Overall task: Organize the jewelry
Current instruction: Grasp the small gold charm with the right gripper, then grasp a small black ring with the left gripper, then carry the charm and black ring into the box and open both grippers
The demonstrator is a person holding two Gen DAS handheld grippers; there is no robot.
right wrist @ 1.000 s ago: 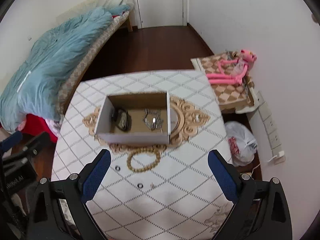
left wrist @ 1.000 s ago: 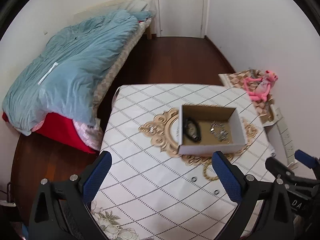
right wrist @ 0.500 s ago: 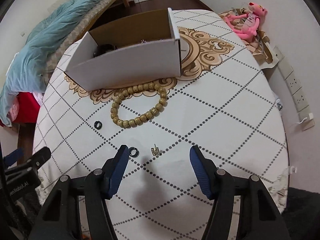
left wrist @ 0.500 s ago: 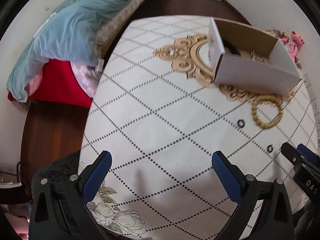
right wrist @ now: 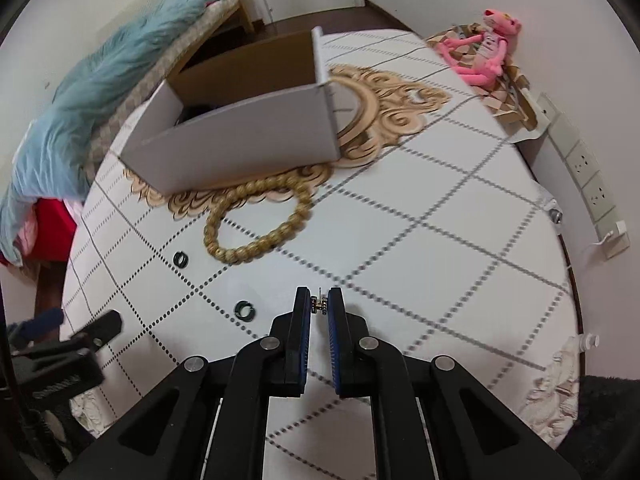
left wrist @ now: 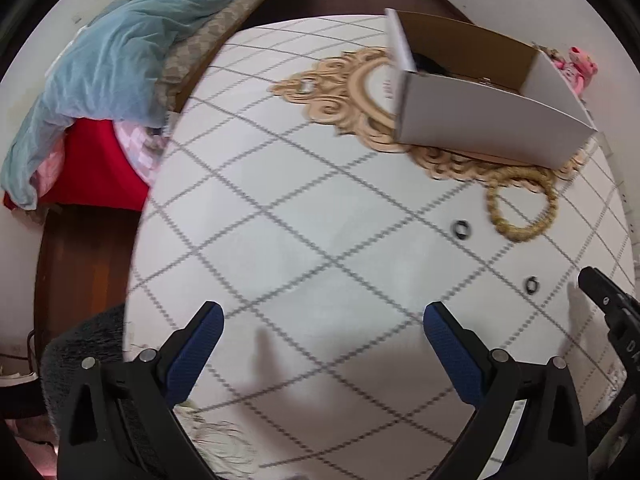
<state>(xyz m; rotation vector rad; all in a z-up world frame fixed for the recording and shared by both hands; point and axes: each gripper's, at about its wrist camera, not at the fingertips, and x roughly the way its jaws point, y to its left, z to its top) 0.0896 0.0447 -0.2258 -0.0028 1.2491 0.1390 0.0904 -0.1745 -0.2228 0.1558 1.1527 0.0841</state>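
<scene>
Claw tips of the right claw (right wrist: 319, 307) are closing on a small gold earring (right wrist: 319, 305) that sits between the blue pads, low over the white, diamond-patterned counter (right wrist: 420, 264); the pads look to be touching it on both sides. The left claw (left wrist: 323, 334) hangs with its jaws wide apart and nothing between them, above a bare stretch of the same counter. Just left of the right claw lies a small dark ring (right wrist: 243, 311), and a second dark ring (right wrist: 181, 259) lies farther left and a little farther off. Beyond them a loop of tan wooden beads (right wrist: 256, 216), a bracelet, rests on the cloth, its far side touching or very close to the front wall of an open cardboard box (right wrist: 240, 140). The box stands on the gold scroll ornament printed at the counter's middle, and something dark lies inside at its left end, too hidden to make out. Past the counter's far right corner a pink plush toy (right wrist: 486, 50) sits on a checked cushion, and on the left a bed carries a rumpled pale blue duvet (left wrist: 120, 64).
</scene>
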